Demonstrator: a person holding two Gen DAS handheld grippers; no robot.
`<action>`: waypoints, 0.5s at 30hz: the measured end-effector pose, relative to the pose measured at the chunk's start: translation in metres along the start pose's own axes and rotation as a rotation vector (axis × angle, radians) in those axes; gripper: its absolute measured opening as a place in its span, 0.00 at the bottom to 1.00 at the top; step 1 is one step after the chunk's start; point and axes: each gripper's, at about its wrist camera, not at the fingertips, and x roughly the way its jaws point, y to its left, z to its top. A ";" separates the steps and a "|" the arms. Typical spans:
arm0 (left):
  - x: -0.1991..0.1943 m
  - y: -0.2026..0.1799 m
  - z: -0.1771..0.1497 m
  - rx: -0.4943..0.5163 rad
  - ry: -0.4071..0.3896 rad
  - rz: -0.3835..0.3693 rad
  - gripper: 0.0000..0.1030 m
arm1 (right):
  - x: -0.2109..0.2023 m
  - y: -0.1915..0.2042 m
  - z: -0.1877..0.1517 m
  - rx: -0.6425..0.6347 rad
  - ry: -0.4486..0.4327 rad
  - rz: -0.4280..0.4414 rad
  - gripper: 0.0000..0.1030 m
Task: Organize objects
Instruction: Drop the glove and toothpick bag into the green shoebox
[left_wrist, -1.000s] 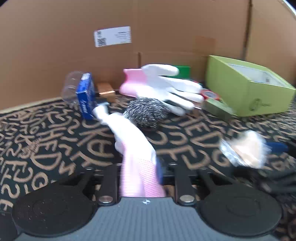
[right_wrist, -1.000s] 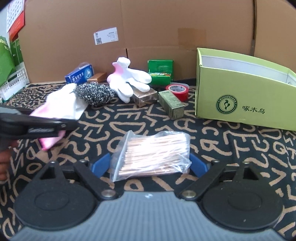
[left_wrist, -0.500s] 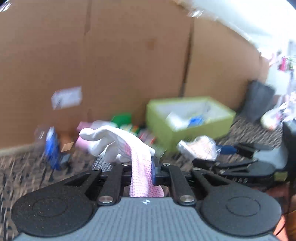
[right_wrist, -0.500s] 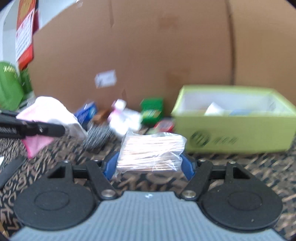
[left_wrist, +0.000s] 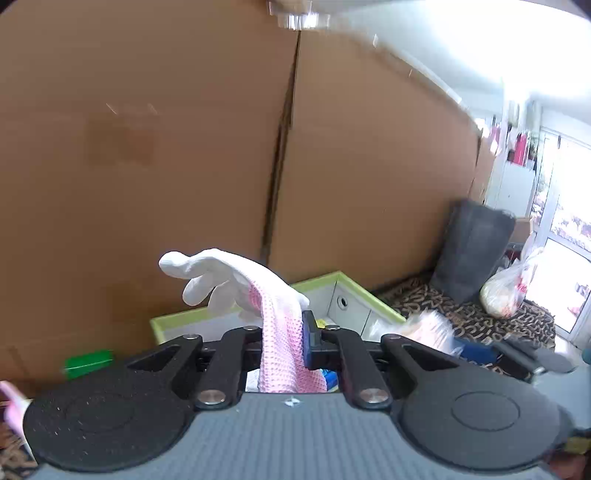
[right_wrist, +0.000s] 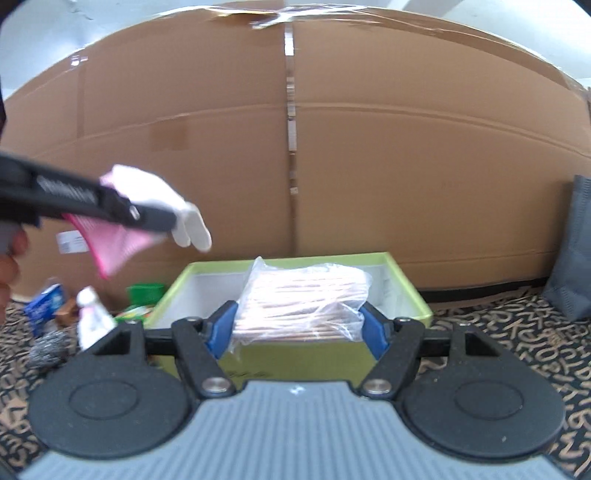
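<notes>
My left gripper (left_wrist: 286, 338) is shut on a white glove with a pink cuff (left_wrist: 240, 275) and holds it in the air above the near left part of the green box (left_wrist: 354, 286). The glove also shows in the right wrist view (right_wrist: 162, 201), left of the box (right_wrist: 314, 354). My right gripper (right_wrist: 299, 325) is shut on a clear bag of wooden sticks (right_wrist: 303, 299) and holds it raised at the box's front wall. The bag shows blurred in the left wrist view (left_wrist: 424, 328).
A tall cardboard wall (right_wrist: 369, 147) stands behind the box. Left of the box on the patterned cloth lie a second glove (right_wrist: 90, 314), a steel scourer (right_wrist: 48, 350), a blue carton (right_wrist: 44, 304) and a green pack (right_wrist: 146, 291). A grey bag (left_wrist: 472, 251) stands at the right.
Both grippers rose off the cloth and moved toward the green box, the left carrying the glove, the right carrying the bag of sticks. The box is now close in front of both.
</notes>
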 end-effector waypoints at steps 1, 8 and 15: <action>0.013 0.003 0.001 -0.027 0.016 -0.013 0.10 | 0.006 -0.006 0.003 -0.003 -0.005 -0.010 0.67; 0.073 0.009 -0.001 -0.030 0.084 0.024 0.10 | 0.058 -0.028 0.021 -0.046 -0.018 -0.058 0.68; 0.092 0.027 -0.019 -0.089 0.199 0.134 0.77 | 0.115 -0.039 0.009 -0.043 0.059 -0.046 1.00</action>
